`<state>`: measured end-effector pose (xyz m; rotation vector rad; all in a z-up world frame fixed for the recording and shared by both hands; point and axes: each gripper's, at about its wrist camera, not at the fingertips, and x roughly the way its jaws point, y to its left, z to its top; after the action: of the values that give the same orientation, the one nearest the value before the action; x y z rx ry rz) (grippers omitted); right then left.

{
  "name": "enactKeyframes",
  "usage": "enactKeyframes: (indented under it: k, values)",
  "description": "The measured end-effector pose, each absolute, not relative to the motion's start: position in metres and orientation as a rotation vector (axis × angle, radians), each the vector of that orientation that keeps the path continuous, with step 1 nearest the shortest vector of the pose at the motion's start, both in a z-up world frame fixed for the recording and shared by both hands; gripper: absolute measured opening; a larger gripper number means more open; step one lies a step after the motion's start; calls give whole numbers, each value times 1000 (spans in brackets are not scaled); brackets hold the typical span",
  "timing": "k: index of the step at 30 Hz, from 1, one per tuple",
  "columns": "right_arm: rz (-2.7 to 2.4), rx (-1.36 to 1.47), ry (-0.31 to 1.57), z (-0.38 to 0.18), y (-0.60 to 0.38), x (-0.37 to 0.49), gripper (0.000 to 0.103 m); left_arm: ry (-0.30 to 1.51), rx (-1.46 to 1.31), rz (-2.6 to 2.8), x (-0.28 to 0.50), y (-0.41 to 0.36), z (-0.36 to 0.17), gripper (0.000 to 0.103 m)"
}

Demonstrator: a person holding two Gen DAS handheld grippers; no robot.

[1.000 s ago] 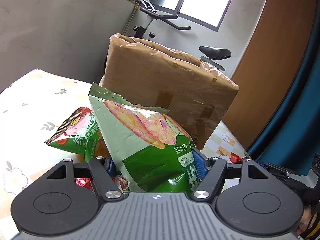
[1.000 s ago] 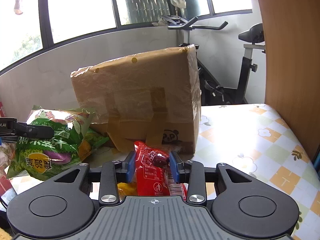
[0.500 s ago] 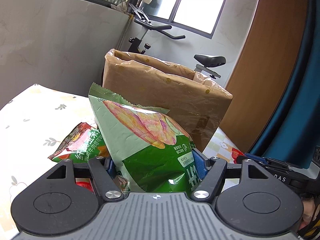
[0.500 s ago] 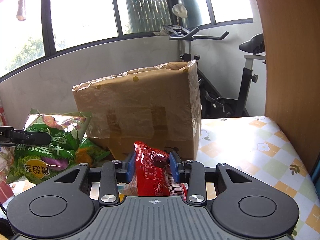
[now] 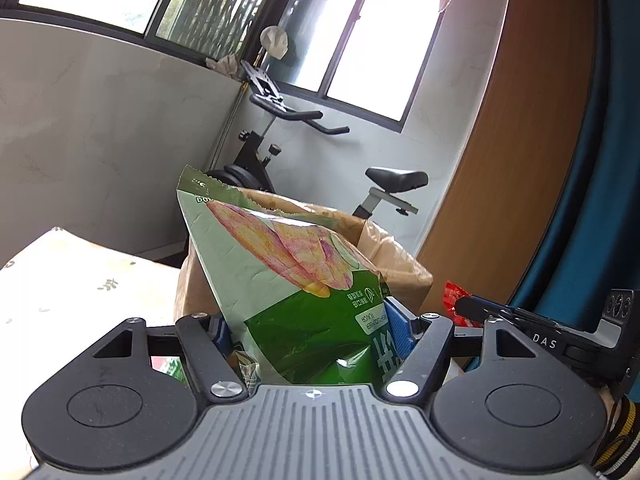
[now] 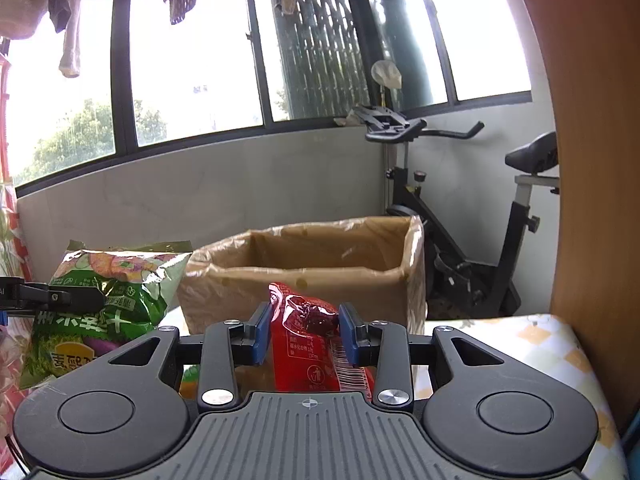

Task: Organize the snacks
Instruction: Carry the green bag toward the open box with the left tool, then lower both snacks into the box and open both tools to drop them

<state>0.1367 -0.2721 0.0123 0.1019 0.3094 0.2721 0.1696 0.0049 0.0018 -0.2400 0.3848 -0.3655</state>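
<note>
Gripping a green chip bag point(image 5: 296, 280) between its blue pads, the left gripper point(image 5: 308, 326) stands fairly wide, with the crinkled bag filling the gap and rising upright in front of the camera. Beyond the bag sits an open cardboard box point(image 5: 396, 260) lined with clear plastic; the bag's top edge covers part of the box's near rim in this view. At the right edge the tip of the other gripper shows, with a bit of red wrapper.

The right gripper point(image 6: 306, 334) is closed narrowly on a red snack packet point(image 6: 308, 344), whose top pokes up between the pads. Straight ahead is the cardboard box, mouth open and facing up, standing on a table with a flower-patterned cloth point(image 6: 540, 344). To the left the green chip bag hangs in the left gripper's fingers, beside the box. An exercise bike point(image 6: 460, 216) stands behind the box by the windows.
</note>
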Motion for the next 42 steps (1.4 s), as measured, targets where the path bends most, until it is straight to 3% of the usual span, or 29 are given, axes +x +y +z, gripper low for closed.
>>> enactKeyframes:
  k: [14, 33, 42]
  values:
    - [330, 58, 215, 66, -261, 215, 33, 280, -244, -360, 212, -5, 41, 73]
    - [347, 78, 222, 60, -251, 273, 33, 275, -211, -324, 251, -8, 43, 73]
    - [284, 159, 309, 25, -257, 308, 33, 316, -126, -255, 282, -23, 30, 73]
